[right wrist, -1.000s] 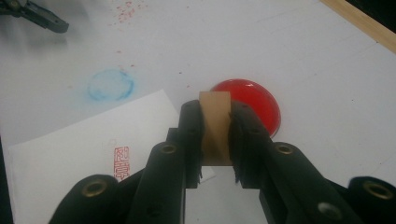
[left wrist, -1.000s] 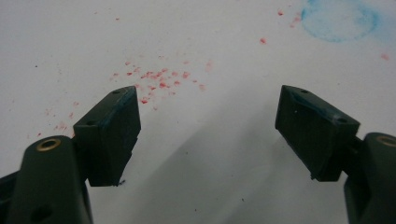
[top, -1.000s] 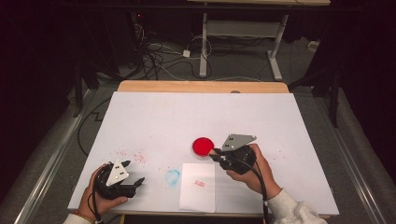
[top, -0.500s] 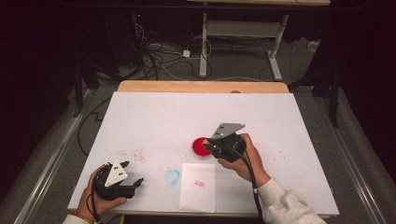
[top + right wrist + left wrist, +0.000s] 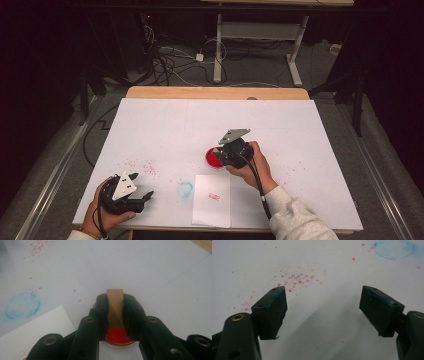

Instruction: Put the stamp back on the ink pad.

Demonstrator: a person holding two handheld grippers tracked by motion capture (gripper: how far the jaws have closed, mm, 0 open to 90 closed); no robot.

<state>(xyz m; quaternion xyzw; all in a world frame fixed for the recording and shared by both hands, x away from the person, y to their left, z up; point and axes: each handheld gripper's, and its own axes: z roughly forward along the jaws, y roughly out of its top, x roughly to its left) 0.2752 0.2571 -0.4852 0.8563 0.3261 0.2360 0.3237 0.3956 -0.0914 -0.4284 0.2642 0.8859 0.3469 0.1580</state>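
While right gripper (image 5: 115,312) clamps wooden stamp (image 5: 115,307) over red ink pad (image 5: 214,158), left gripper (image 5: 323,312) gapes wide.

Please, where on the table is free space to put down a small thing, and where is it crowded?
Free: the far half of the white table, up to its wooden edge, and the right side beyond the right gripper. Crowded: the near middle, where the red ink pad, the paper and the blue stain lie close, and the near left corner by the left gripper.

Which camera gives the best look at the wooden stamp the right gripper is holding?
The right gripper view: the wooden stamp stands clamped between the right gripper jaws, over the red ink pad. In the high view the gripper covers it almost entirely.
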